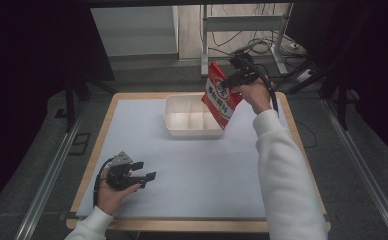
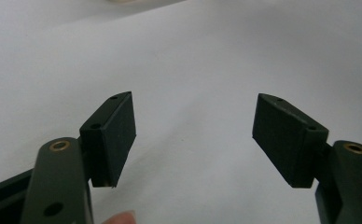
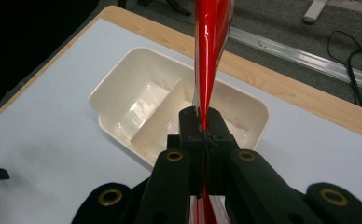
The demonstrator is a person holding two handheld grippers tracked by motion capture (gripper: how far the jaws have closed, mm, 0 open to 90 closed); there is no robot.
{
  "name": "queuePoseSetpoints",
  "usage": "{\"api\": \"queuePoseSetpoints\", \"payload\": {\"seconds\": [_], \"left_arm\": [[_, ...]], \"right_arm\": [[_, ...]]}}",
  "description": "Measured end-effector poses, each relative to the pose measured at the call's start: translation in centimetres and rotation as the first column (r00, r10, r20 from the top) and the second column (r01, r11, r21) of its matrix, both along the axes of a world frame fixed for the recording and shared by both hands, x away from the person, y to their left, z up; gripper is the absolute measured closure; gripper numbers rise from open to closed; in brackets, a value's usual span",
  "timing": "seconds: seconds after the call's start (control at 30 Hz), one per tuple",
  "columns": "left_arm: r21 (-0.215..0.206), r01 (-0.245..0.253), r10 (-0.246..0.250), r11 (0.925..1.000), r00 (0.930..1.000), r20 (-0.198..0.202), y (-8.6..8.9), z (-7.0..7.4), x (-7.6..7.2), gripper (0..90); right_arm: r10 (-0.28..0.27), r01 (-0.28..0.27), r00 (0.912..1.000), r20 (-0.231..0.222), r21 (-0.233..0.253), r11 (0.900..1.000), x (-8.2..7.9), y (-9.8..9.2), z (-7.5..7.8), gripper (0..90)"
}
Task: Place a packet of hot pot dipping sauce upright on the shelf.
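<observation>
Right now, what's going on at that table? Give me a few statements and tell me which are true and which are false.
1. The right gripper is clamped on a red packet. True.
2. The red packet lies flat on the table. False: it is held up in the air, above the right end of the tray.
3. The cream tray has a divider inside. True: the right gripper view shows a wall splitting it into compartments.
4. The left gripper holds a second packet. False: its jaws stand wide apart with nothing between them, low over the white table cover.
5. The tray is full of packets. False: the compartments in view look empty.
</observation>
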State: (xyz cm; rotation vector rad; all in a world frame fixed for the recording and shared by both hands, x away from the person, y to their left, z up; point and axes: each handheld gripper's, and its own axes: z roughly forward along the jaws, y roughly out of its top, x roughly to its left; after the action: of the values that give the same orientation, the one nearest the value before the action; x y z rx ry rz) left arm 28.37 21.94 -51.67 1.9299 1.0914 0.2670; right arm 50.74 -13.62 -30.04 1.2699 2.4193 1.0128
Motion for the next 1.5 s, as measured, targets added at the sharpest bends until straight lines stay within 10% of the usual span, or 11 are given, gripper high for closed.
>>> {"api": "queuePoseSetpoints", "payload": {"seconds": [1.5], "left_arm": [[-0.002,0.001,-0.001,1.0000,1.0000,0.003,0.1,0.1,0.0,29.5]], "right_arm": [[-0.098,0.098,0.9952,0.005,-0.044,0.994,0.8,-0.1,-1.9,87.4]]}}
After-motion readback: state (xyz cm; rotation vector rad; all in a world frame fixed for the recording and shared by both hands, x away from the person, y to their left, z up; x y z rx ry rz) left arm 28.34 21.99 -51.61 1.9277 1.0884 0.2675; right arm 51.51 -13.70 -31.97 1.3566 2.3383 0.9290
